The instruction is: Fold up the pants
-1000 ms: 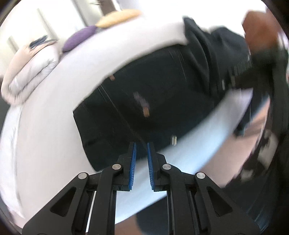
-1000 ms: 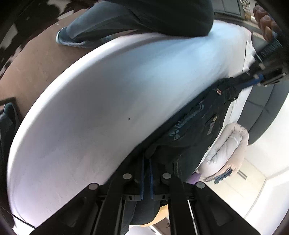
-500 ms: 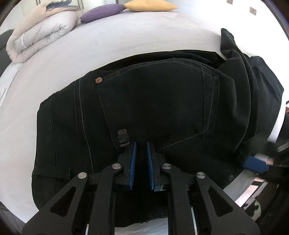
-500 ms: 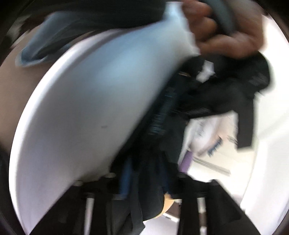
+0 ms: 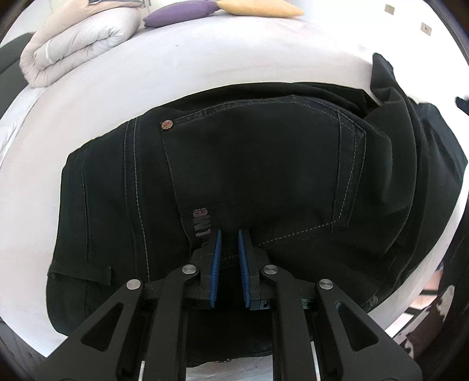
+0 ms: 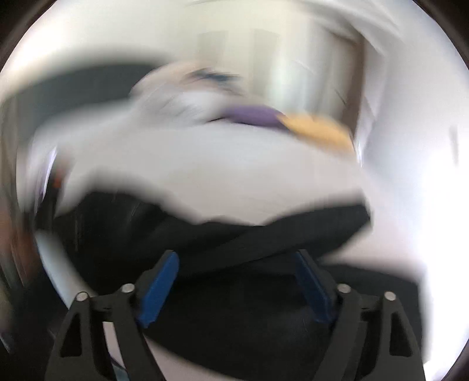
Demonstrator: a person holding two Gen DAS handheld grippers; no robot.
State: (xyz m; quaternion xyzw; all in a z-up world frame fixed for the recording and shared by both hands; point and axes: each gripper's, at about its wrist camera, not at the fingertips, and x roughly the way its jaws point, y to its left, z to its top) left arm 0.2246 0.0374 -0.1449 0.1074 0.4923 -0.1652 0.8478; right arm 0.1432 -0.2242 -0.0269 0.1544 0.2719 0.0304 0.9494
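The black jeans (image 5: 252, 164) lie folded on the white bed (image 5: 205, 61), back pocket up, with loose leg fabric bunched at the right. My left gripper (image 5: 228, 234) rests low on the jeans, its blue pads nearly together with a narrow empty gap. The right wrist view is blurred by motion. There my right gripper (image 6: 234, 258) is wide open just above the black jeans (image 6: 249, 234), with nothing between its blue pads (image 6: 159, 281).
A rolled beige duvet (image 5: 79, 38) lies at the far left of the bed. A purple cushion (image 5: 181, 10) and a yellow cushion (image 5: 258, 7) lie at the far edge. The bed's near edge runs at the right, with floor beyond.
My right gripper has opened, let go of the jeans, and swung round fast toward the bed head. My left gripper has settled onto the folded jeans and stayed nearly shut.
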